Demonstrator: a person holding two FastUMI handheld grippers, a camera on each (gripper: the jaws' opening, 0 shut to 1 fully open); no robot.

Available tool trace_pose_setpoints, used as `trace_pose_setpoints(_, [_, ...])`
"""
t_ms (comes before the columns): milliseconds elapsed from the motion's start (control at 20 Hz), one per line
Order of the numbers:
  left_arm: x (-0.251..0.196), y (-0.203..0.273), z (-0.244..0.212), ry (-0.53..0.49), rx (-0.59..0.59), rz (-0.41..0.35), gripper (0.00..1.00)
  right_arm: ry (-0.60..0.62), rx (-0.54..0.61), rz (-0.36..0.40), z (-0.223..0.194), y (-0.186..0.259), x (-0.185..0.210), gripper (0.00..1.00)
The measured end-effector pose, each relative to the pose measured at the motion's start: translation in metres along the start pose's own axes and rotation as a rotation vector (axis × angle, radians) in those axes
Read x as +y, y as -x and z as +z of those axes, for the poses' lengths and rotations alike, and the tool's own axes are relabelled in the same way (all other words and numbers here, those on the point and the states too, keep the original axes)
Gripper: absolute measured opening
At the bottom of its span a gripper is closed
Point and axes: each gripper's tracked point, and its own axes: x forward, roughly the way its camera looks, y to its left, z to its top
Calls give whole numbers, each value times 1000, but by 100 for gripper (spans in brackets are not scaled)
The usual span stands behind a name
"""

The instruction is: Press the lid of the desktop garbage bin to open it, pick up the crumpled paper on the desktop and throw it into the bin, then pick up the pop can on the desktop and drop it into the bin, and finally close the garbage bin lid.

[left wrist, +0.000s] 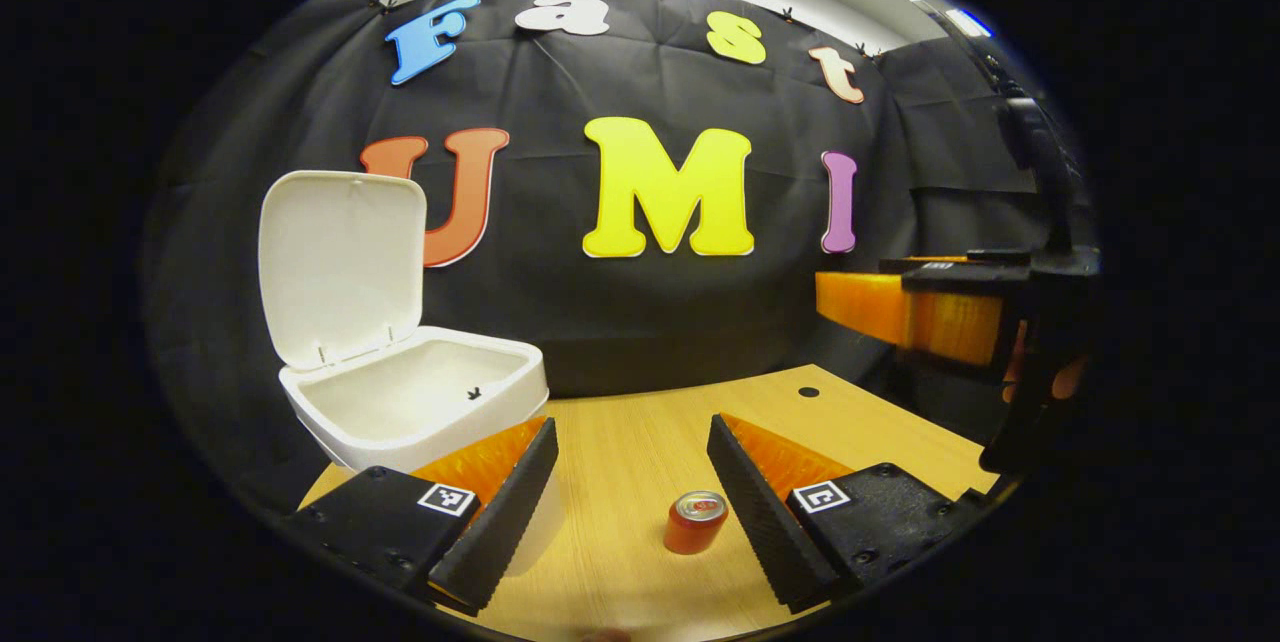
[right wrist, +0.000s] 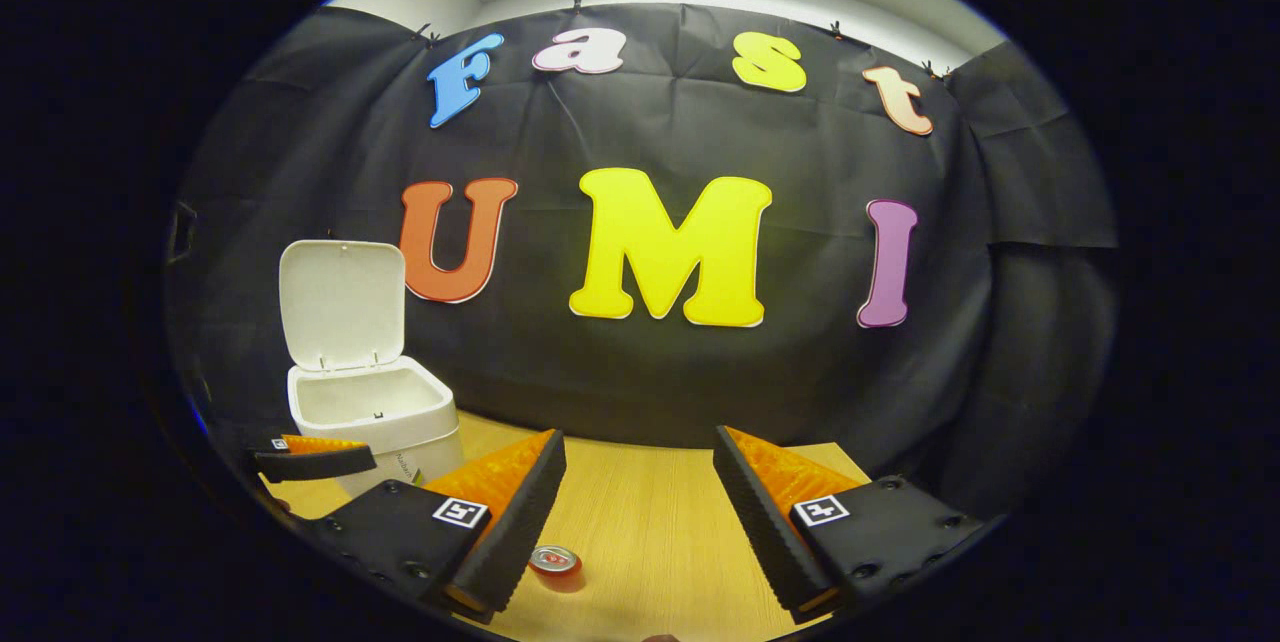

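The white desktop bin [left wrist: 420,412] stands at the table's back left with its lid [left wrist: 340,262] swung upright, so the bin is open. A red pop can [left wrist: 695,522] stands upright on the wooden table [left wrist: 610,532], close to the inner face of my left gripper's right finger. My left gripper [left wrist: 632,427] is open above the table with nothing between its fingers. In the right gripper view the bin [right wrist: 375,412] sits far left and the can [right wrist: 556,565] is low, beside the left finger. My right gripper [right wrist: 638,434] is open and holds nothing.
The right gripper [left wrist: 850,297] hovers at the right in the left gripper view, a hand behind it. A finger of the left gripper [right wrist: 310,460] shows in front of the bin in the right gripper view. A small dark hole [left wrist: 808,391] marks the table's back right.
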Motion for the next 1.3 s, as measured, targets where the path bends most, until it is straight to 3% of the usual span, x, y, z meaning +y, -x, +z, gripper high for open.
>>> trace_pose_setpoints(550, [-55,-57,-83,1,52,-100,100,42,29,-82,-48,33,-23,95])
trace_pose_setpoints(950, [-53,-88,-144,74,168,-82,100,4,75,-170,-63,45,-58,95])
trace_pose_setpoints(1300, [-57,-110,-188,35,256,-87,100,7,94,-199,-68,47,-69,95])
